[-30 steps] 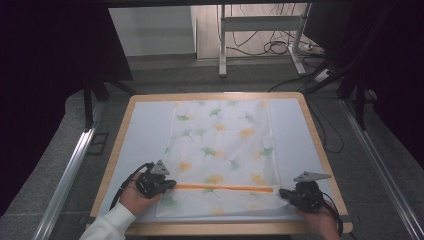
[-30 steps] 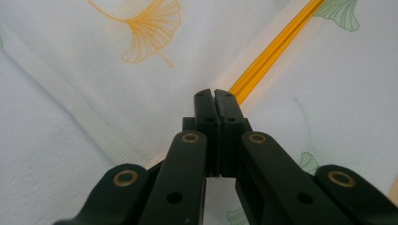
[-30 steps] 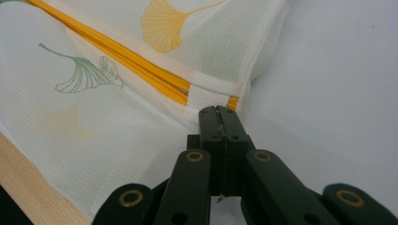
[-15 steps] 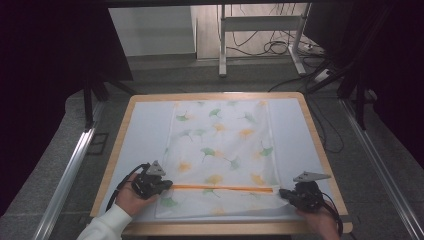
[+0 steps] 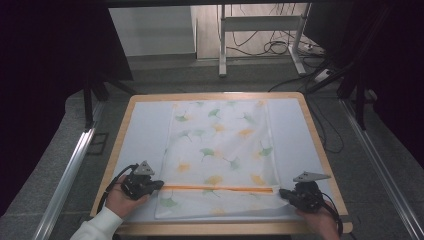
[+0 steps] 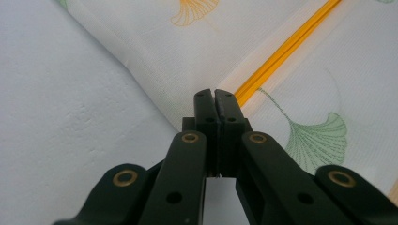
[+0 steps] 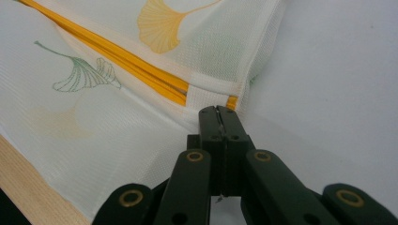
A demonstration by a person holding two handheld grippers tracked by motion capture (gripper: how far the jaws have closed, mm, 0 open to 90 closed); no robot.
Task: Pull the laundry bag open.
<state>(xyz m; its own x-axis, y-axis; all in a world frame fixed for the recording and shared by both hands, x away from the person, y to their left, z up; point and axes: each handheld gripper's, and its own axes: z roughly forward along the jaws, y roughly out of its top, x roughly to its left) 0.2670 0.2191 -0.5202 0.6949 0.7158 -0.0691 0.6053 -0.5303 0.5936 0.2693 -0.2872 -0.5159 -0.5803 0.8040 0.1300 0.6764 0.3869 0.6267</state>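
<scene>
Two grippers at the table's near edge. High view: left gripper and right gripper sit at opposite ends of the orange zipper on the ginkgo-print bag. Left gripper view: jaws clenched, tips at the zipper's end, grip on fabric unclear. Right gripper view: same, clenched by the zipper's stop (likely pinching hem). Step: tensioning the bag; next, find the zipper pull.

Cloth bag: fine matt mesh weave, orange zip. Table: pale wood rim, matt white top. Gripper jaws: black matt plastic.
</scene>
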